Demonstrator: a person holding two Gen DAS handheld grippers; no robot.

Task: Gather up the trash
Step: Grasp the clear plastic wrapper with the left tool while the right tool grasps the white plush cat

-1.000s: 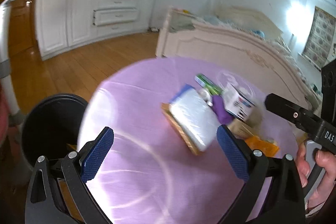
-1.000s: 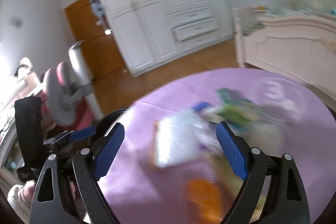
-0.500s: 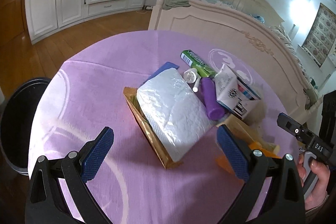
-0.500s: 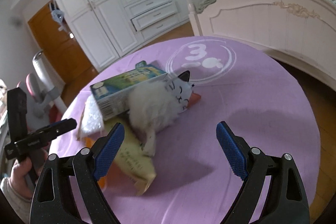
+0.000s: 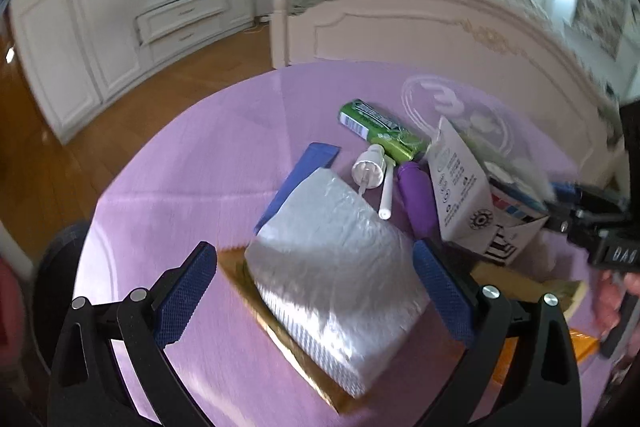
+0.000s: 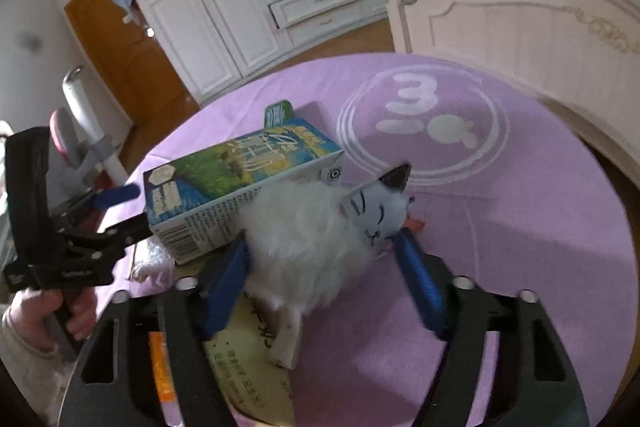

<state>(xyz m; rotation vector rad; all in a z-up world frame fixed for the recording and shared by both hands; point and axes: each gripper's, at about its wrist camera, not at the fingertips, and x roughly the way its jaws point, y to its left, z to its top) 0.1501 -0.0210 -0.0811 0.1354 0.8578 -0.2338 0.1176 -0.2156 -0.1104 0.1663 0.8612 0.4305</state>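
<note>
**Both my grippers over a purple table w/ a pile of trash**

I hold a two-finger gripper in each hand above a round table (image 6: 520, 227) w/ a lilac cloth; a white ring w/ a "3" and a fish is printed on it.

Right gripper (image 6: 320, 279): blue pads sit either side of a fluffy white toy cat (image 6: 316, 231), which lies on its side, face toward the far right pad. The jaws are closing; the cat's fur is between them and the left pad is pressed into it, but I can't tell if the grip is firm yet. Behind the cat, touching it, lies a blue-green milk carton (image 6: 240, 175) on its side. Under the cat and my gripper is a yellowish printed bag (image 6: 248, 359), w/ an orange wrapper (image 6: 160, 367) at its left edge.

Left gripper (image 5: 316, 291): jaws spread wide, nothing gripped. Between the pads, lower down on the table, lies a white padded pack (image 5: 336, 259) resting on a gold flat box (image 5: 280, 327). A blue strip (image 5: 304, 171) pokes out behind the pack. Further back: a white spray cap w/ tube (image 5: 370, 171), a purple bottle (image 5: 416, 199), a green pack (image 5: 380, 131), all near each other. A dark bin (image 5: 60, 275) stands on the floor at the table's left edge.

Bkgd: white wardrobes, cream bed frame, wood floor.
</note>
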